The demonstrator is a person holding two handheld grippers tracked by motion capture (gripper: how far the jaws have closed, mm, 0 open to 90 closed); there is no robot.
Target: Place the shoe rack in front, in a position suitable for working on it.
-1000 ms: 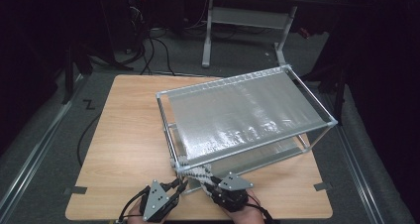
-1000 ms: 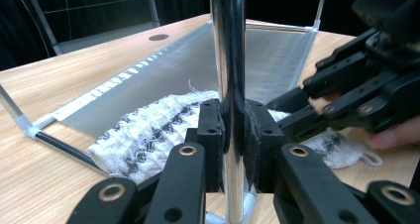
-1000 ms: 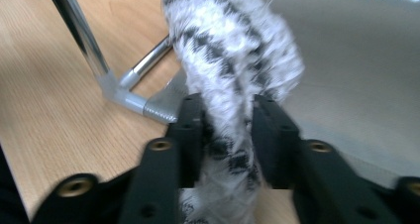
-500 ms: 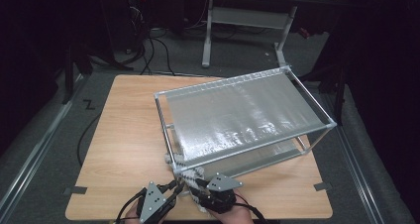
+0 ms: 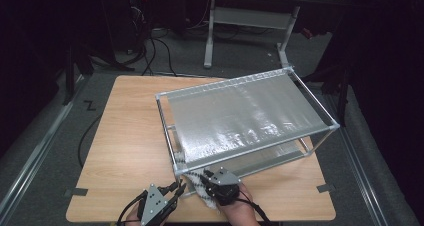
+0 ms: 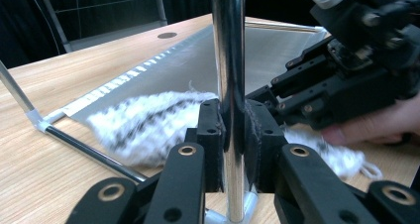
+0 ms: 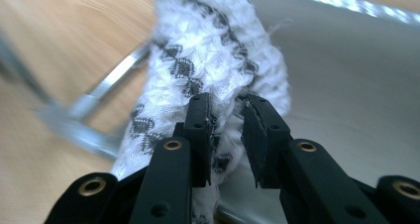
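Steadying the rack's near post in the closed left claw; the right claw, jaws just closing, pinches the knitted cloth, next needing a pull toward the near bench edge.

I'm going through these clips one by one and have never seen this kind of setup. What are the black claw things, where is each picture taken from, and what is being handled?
No robot here: a person holds a hand-operated two-jaw gripper in each hand. The high view looks down on a wooden table bearing a metal rack with silvery sheet shelves. The left gripper and the right gripper work at the rack's near corner. The other two pictures come from cameras riding on the grippers, looking along their black jaws. In the left gripper view, the jaws are clamped on the rack's upright corner post, steadying it. In the right gripper view, the jaws have just been closing, with a white knitted cloth with a black pattern between them; whether the pads already press it is hard to tell. The cloth lies at the lower shelf's edge.
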